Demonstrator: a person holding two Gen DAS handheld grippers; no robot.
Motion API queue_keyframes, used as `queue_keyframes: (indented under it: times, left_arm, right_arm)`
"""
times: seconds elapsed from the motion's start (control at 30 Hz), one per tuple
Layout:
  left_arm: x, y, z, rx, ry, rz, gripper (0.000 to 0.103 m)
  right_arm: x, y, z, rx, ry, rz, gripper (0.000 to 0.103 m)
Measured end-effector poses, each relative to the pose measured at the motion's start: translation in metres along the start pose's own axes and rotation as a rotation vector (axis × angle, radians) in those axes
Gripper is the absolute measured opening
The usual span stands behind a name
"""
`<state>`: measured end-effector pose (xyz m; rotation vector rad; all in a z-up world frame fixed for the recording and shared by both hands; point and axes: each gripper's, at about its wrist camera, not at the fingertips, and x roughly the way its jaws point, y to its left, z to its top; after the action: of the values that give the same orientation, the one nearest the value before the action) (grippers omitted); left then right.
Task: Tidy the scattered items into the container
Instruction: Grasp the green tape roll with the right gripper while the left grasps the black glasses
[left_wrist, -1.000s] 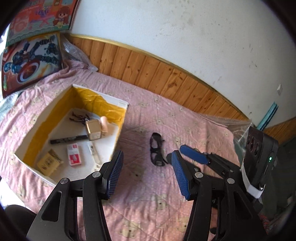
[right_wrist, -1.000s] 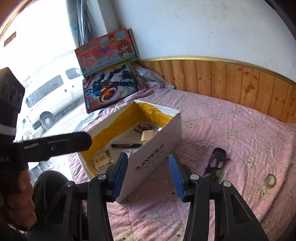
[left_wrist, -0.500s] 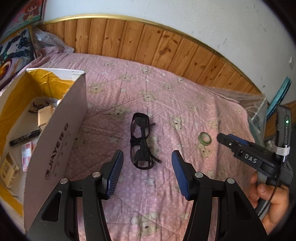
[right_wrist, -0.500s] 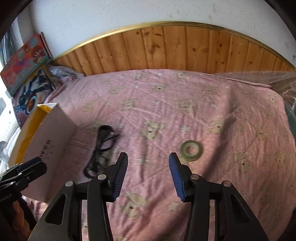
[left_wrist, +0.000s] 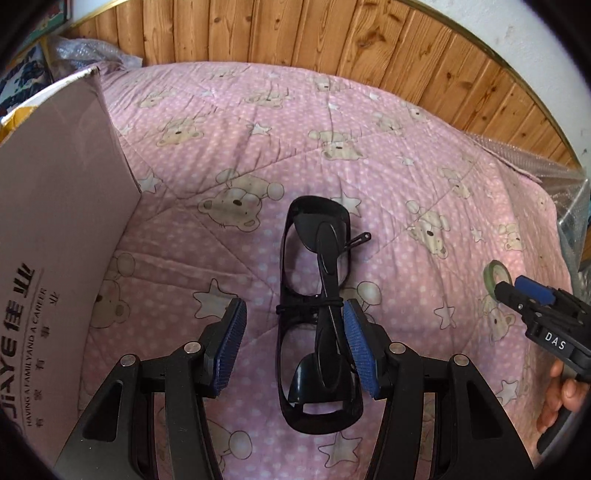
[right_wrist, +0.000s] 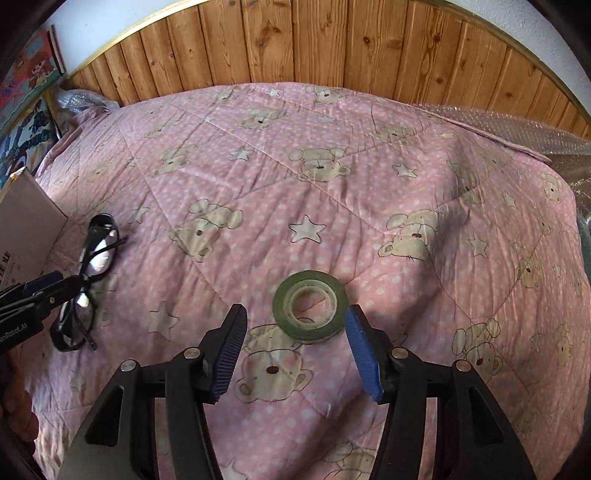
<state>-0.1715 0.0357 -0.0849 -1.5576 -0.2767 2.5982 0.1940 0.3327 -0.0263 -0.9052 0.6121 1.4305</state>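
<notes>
Both grippers dropped from box toward quilt. Left gripper (left_wrist: 293, 343) jaws wide, straddling black glasses (left_wrist: 317, 310) (folded, right pad seems to touch temple), unclamped. Right gripper (right_wrist: 295, 350) jaws opening, green tape roll (right_wrist: 310, 304) just ahead between tips, ungripped. Cardboard box (left_wrist: 55, 206) at left on pink quilt (right_wrist: 332, 184).

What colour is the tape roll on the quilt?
Green, with a pale inner core; the tape roll shows best in the right wrist view.
</notes>
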Motion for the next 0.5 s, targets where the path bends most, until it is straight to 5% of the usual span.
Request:
queue_keyframes:
  times: [0.2,0.33,0.5]
  left_arm:
    - [0.008,-0.008,0.001,0.052,-0.032,0.028,0.060]
    - [0.006,-0.005,0.002,0.116,-0.037,0.003,0.036]
    - [-0.008,0.009,-0.002,0.074,-0.055,-0.056,0.034]
  right_arm:
    - [0.018,-0.004,-0.002,-0.007,-0.010,0.009,0.057]
    - [0.016,-0.006,0.000,0.014,-0.004,0.004,0.049]
    - [0.005,-0.008,0.001,0.061,-0.001,0.025,0.049]
